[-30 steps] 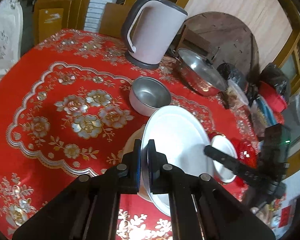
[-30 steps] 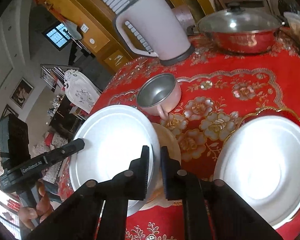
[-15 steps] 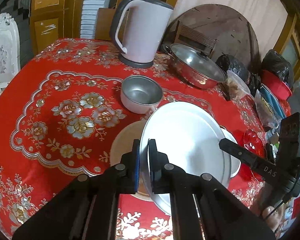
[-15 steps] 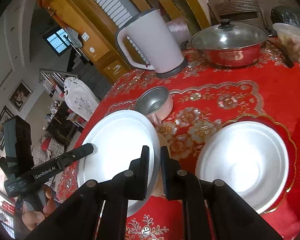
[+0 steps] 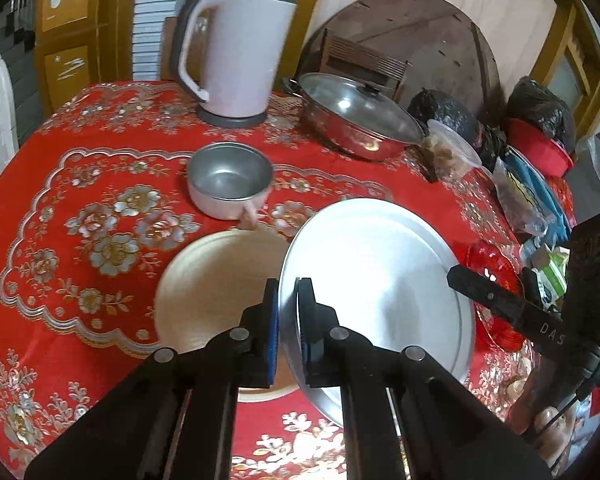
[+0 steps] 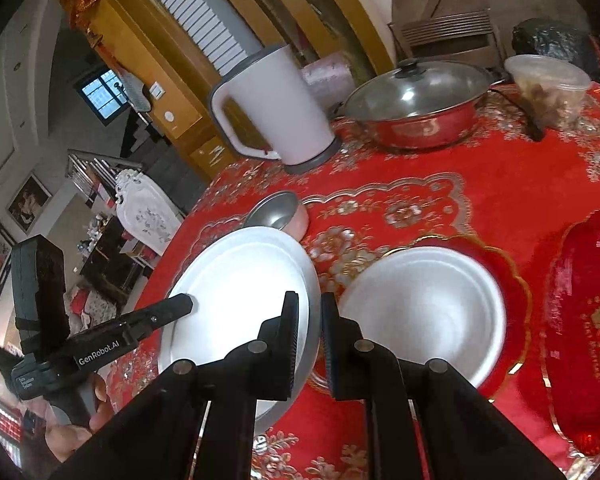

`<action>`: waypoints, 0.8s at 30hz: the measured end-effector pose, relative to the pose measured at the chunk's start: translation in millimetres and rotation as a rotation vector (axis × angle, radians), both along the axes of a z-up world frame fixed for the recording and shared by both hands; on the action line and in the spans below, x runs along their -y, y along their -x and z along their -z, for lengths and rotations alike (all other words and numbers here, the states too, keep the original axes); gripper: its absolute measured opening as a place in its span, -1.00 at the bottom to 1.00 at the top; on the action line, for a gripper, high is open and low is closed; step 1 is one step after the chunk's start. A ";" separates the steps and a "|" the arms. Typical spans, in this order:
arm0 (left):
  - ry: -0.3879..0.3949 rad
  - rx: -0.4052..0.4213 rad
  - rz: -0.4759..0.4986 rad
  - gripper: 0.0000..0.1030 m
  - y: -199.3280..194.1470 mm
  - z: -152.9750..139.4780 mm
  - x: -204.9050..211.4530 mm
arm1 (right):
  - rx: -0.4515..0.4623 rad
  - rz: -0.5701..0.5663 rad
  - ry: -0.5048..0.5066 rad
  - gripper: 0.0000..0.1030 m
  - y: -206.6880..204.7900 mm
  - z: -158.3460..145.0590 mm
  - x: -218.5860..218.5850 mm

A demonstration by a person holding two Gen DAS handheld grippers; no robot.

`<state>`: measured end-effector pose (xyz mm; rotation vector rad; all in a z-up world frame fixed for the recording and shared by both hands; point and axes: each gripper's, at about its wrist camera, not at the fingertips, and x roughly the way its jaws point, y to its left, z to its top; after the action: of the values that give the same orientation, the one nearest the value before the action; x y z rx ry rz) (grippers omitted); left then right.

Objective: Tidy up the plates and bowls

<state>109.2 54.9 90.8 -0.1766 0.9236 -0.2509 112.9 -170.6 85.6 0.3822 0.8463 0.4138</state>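
Both the left gripper [image 5: 287, 320] and right gripper [image 6: 310, 336] clamp opposite rims of one metal plate [image 5: 380, 288], held above the table's near edge. Keep it level (rims are thin) and lower it squarely onto the second plate [image 6: 424, 312].

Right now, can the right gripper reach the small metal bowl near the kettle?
Probably not yet. The right gripper is shut on the lifted metal plate, and that plate hangs between it and the small metal bowl.
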 end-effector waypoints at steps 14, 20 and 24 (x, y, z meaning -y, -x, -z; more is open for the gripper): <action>0.009 0.003 0.122 -0.87 -5.8 -4.4 84.0 | 0.010 0.128 0.006 -0.77 23.7 -5.8 81.2; 0.016 0.001 0.179 -0.87 -10.4 -5.6 123.4 | 0.013 0.200 0.003 -0.77 34.0 -8.5 126.0; 0.009 0.006 0.210 -0.87 -12.5 -5.7 152.6 | 0.013 0.246 0.015 -0.77 39.9 -9.9 152.9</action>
<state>121.7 -97.7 96.5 -0.0869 0.9356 -0.4494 73.0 -323.5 95.5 0.4631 0.7785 0.1809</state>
